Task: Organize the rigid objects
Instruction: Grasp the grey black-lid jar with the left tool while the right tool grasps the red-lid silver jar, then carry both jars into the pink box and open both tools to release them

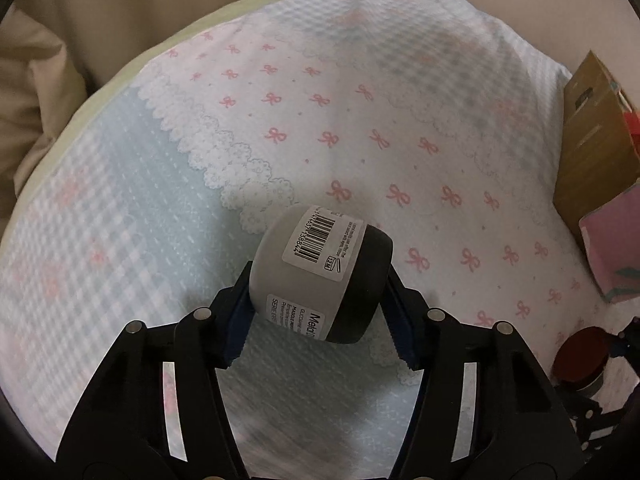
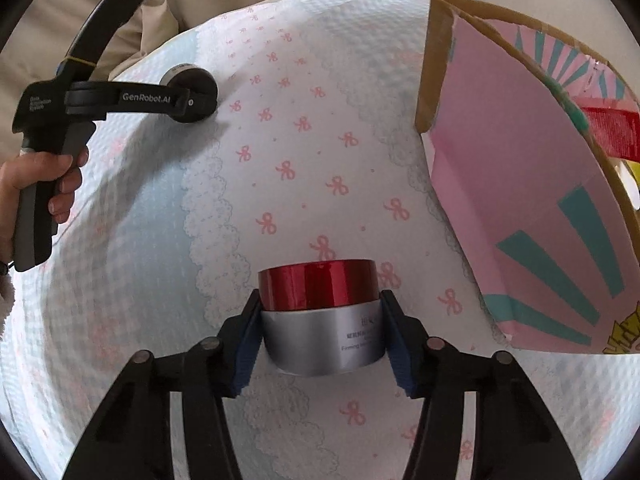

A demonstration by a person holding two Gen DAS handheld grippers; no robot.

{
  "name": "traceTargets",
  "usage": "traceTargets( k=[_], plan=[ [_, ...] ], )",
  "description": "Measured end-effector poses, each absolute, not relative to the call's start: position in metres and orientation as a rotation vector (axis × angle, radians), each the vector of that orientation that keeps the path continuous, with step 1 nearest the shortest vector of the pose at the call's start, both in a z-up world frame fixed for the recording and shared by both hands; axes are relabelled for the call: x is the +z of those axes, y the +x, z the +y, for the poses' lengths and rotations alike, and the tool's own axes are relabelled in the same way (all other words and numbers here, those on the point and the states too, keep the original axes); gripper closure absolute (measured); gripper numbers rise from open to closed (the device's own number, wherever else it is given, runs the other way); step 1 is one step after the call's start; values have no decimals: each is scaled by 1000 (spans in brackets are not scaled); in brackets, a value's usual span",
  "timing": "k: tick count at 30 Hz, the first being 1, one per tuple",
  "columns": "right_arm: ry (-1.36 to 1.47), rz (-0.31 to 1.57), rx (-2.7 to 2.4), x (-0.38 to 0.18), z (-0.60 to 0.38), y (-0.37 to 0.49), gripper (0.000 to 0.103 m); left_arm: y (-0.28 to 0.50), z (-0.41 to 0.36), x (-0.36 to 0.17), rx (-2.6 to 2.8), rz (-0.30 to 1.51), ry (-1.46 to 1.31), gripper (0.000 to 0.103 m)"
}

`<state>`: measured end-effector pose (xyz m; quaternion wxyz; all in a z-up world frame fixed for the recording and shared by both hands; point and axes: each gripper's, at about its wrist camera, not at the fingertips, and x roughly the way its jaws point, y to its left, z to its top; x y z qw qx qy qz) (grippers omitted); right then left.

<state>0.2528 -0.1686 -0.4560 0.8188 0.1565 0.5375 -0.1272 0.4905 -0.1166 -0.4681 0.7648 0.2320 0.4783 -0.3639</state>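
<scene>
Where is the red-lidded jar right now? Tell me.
The red-lidded jar sits low and central in the right wrist view, clamped between the right gripper fingers above the bow-print cloth, with the pink cardboard box to its right.

The left gripper (image 1: 318, 316) is clamped across a grey jar (image 1: 320, 272), holding it tilted above the bedspread (image 1: 120, 184), blue pads pressing its two sides. The right gripper (image 2: 320, 340) is closed on a red-lidded jar (image 2: 320, 312), fingers flanking its silver body. From the right wrist view, the person's left hand (image 2: 36, 188) wraps the left gripper's handle near the bedspread's left edge.
</scene>
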Motion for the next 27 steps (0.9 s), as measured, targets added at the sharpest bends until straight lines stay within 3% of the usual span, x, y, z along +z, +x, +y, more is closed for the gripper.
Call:
traceTargets(
  k=[5,9,18,27],
  plan=[
    [354,1143,-267,-457,-171,253,52,485,-109,-461,-787,1027,483,49],
    [363,1134,-265,-453,-171,251,52,476,-102,-449,-785,1016,467,57],
    [370,1108,-258,-443,-165,237,52,477,-89,-444,-736,1062,353,58],
    [372,1055,-240,-402,-164,219,52,438,-68,-386,-724,1036,323,58]
  ],
)
